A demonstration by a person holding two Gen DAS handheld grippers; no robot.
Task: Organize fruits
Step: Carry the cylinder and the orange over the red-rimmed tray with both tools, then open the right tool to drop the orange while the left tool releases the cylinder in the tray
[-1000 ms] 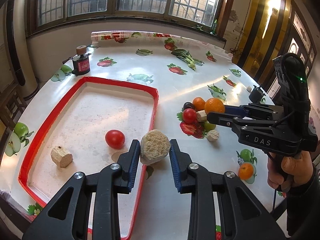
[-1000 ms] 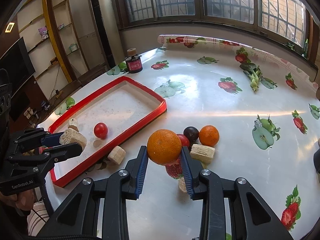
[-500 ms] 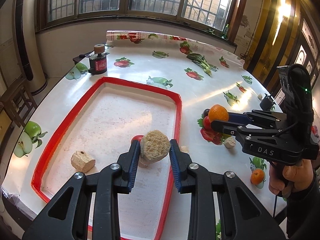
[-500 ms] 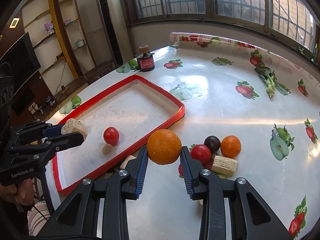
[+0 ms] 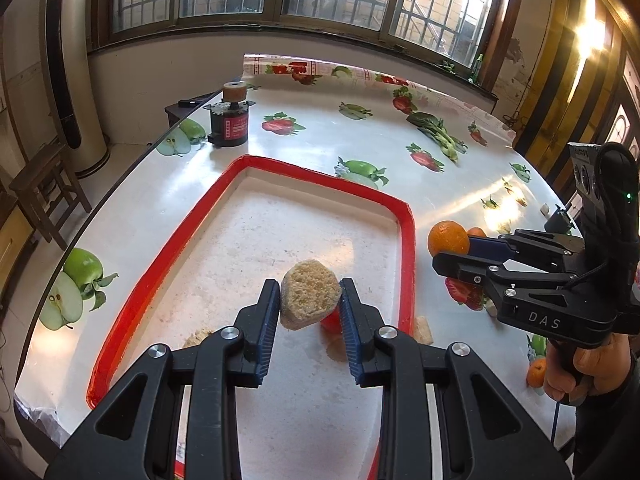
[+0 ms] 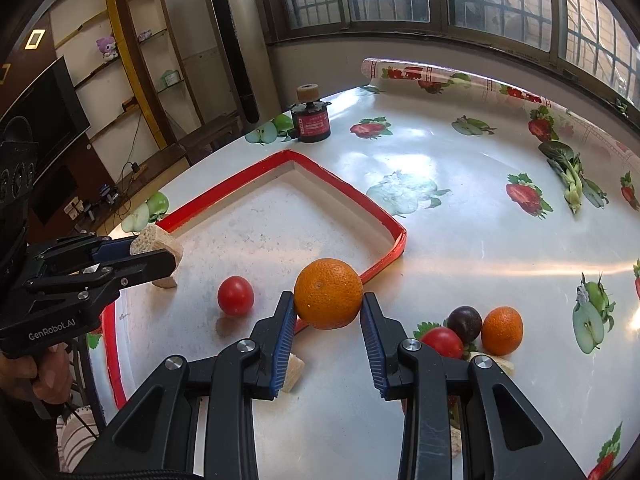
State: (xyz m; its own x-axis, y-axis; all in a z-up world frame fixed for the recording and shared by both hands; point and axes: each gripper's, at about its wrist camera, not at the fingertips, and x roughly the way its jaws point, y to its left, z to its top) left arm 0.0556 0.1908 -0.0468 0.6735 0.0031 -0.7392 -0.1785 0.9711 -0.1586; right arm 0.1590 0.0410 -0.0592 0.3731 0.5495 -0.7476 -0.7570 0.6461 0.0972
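We are listing a round table under a glossy fruit-print cloth, bearing a red-rimmed tray with a pale speckled floor. We are seeing the left gripper clamping a tan, rough-faced chunk between its blue-padded jaws, raised above the tray floor; in the right wrist view that same chunk is showing at the tray's left edge. We are seeing the right gripper gripping an orange, its pads pressing both flanks, held over the tray's near rim. Inside the tray we are counting one red tomato sitting alone on the floor, and a second tan piece partly hidden behind the left gripper's fingers. Just outside the rim another tan piece is lying on the cloth. To the right a cluster is resting together: a second tomato, a dark plum and a smaller orange, touching or nearly so. At the table's far edge a black-and-red cylindrical device is standing upright.
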